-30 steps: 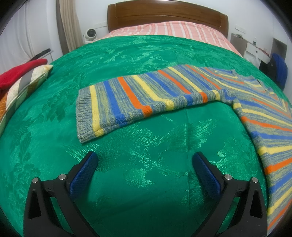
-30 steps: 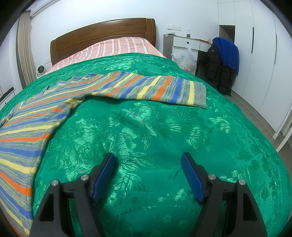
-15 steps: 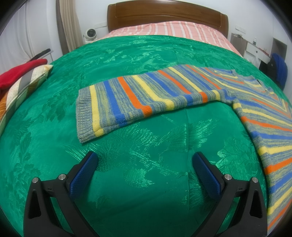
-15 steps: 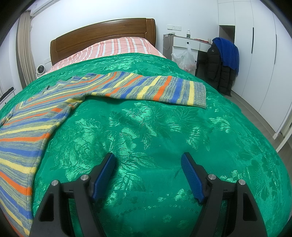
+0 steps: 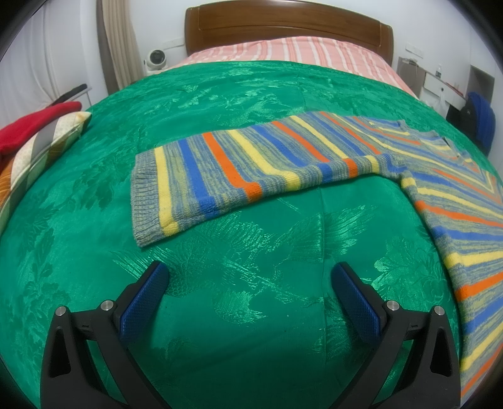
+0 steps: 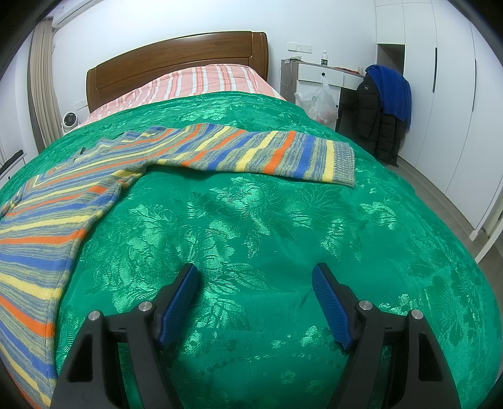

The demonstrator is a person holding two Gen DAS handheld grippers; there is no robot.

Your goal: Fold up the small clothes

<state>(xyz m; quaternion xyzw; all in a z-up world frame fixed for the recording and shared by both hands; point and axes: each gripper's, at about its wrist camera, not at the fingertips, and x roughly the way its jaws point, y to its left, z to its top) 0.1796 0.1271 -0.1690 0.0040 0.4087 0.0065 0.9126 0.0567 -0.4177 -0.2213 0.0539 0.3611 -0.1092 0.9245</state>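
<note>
A striped knit sweater in grey, yellow, blue and orange lies flat on a green bedspread. In the left wrist view one sleeve stretches left, ending in a grey cuff. My left gripper hovers open over bare bedspread, short of that cuff. In the right wrist view the other sleeve reaches right to its cuff, while the sweater's body fills the left. My right gripper is open above the bedspread, well short of the sleeve, with nothing between its blue pads.
A wooden headboard and pink striped sheet lie beyond. A patterned pillow with a red cloth sits at the left bed edge. Right of the bed stand a white desk, a plastic bag, hanging dark and blue jackets and white wardrobes.
</note>
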